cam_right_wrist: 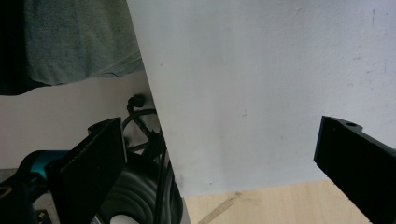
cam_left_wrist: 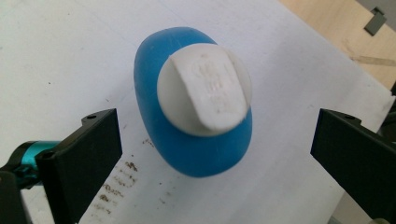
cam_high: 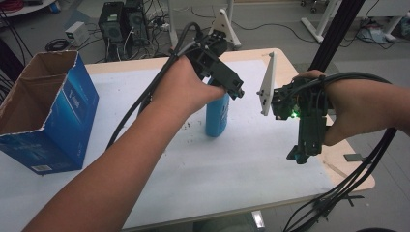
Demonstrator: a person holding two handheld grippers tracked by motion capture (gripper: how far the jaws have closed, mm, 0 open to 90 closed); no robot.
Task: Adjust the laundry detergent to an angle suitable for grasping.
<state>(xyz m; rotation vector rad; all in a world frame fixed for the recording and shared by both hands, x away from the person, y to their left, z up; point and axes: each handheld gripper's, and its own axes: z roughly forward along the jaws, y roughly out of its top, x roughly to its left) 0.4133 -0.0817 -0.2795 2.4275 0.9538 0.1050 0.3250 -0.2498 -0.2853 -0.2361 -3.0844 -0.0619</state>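
A blue bottle point(cam_high: 216, 116) with a white flip cap point(cam_left_wrist: 204, 88) stands upright near the middle of the white-covered table point(cam_high: 232, 164). My left gripper point(cam_high: 237, 88) hovers just above it. In the left gripper view the left gripper point(cam_left_wrist: 217, 137) is open, one jaw on each side of the bottle point(cam_left_wrist: 187, 149), touching nothing. My right gripper point(cam_high: 300, 155) points down over the table's right front part. It stands open point(cam_right_wrist: 219, 149) above the bare white sheet point(cam_right_wrist: 261, 84), with nothing between its jaws.
An open blue cardboard box point(cam_high: 46, 113) stands at the table's left. The wooden table edge point(cam_high: 350, 169) shows at the right, with cables point(cam_high: 338, 193) hanging past it. Computer towers point(cam_high: 121, 24) sit on the floor behind.
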